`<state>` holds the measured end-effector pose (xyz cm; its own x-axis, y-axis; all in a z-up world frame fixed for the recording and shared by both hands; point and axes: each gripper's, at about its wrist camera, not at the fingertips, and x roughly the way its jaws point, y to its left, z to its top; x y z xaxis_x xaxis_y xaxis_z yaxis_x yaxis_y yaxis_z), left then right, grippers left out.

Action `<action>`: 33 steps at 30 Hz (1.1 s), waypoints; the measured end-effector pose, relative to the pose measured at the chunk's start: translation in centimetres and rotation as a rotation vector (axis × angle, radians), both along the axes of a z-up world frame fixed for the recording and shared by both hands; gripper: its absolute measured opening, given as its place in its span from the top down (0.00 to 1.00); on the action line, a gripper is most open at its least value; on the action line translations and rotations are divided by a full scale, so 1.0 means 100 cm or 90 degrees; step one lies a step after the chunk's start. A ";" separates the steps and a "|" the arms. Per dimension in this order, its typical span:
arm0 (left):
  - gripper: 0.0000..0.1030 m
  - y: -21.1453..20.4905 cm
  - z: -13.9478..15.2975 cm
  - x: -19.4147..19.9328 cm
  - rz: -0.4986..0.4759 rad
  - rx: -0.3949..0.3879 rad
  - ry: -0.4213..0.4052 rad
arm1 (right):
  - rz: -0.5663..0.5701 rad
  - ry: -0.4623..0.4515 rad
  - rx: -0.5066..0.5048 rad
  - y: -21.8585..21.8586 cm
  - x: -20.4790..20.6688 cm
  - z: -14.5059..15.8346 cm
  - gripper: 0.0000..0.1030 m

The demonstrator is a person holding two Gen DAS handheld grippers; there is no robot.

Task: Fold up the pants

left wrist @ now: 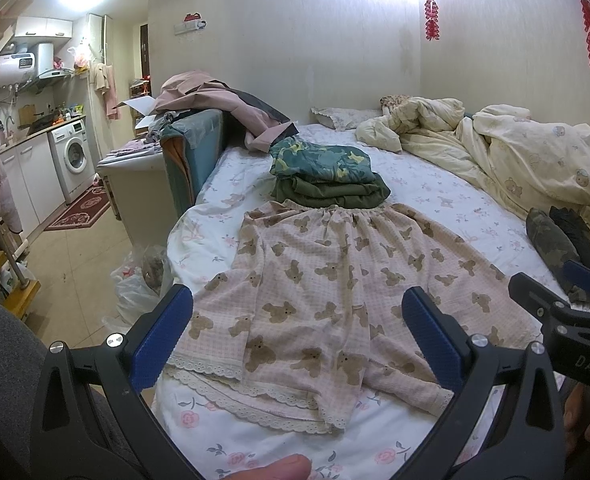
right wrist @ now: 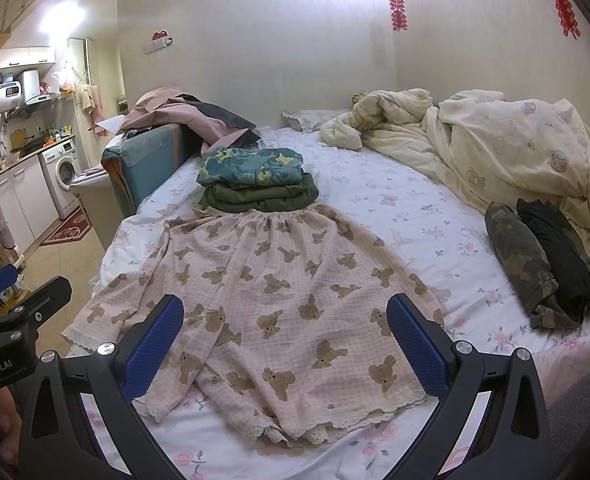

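Observation:
Pink checked pants with brown bear print [left wrist: 327, 280] lie spread flat on the bed, waistband far, lace-trimmed leg hems near me; they also show in the right wrist view [right wrist: 287, 280]. My left gripper [left wrist: 297, 334] is open and empty, held above the near hems of the left leg. My right gripper [right wrist: 285, 338] is open and empty, held above the lower part of the pants. The right gripper also shows at the right edge of the left wrist view [left wrist: 567, 300].
A stack of folded green clothes [right wrist: 255, 184] sits just beyond the waistband. Rolled camouflage and black clothes [right wrist: 535, 264] lie at the right. A rumpled cream duvet [right wrist: 515, 148] fills the back right. The bed's left edge [left wrist: 183, 232] drops to a floor with plastic bags [left wrist: 139, 284].

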<state>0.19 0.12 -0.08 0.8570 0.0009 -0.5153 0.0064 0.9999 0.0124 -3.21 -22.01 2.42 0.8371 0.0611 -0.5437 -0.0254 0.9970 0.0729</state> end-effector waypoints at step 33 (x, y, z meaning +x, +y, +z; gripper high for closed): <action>0.00 -0.005 -0.031 0.028 0.030 -0.006 0.106 | -0.055 0.298 0.332 -0.074 0.030 -0.093 0.02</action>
<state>3.01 -0.38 -3.20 0.7590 0.0331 -0.6502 -0.0387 0.9992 0.0057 -0.21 -29.36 -6.87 0.5364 0.3551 -0.7656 0.2030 0.8263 0.5254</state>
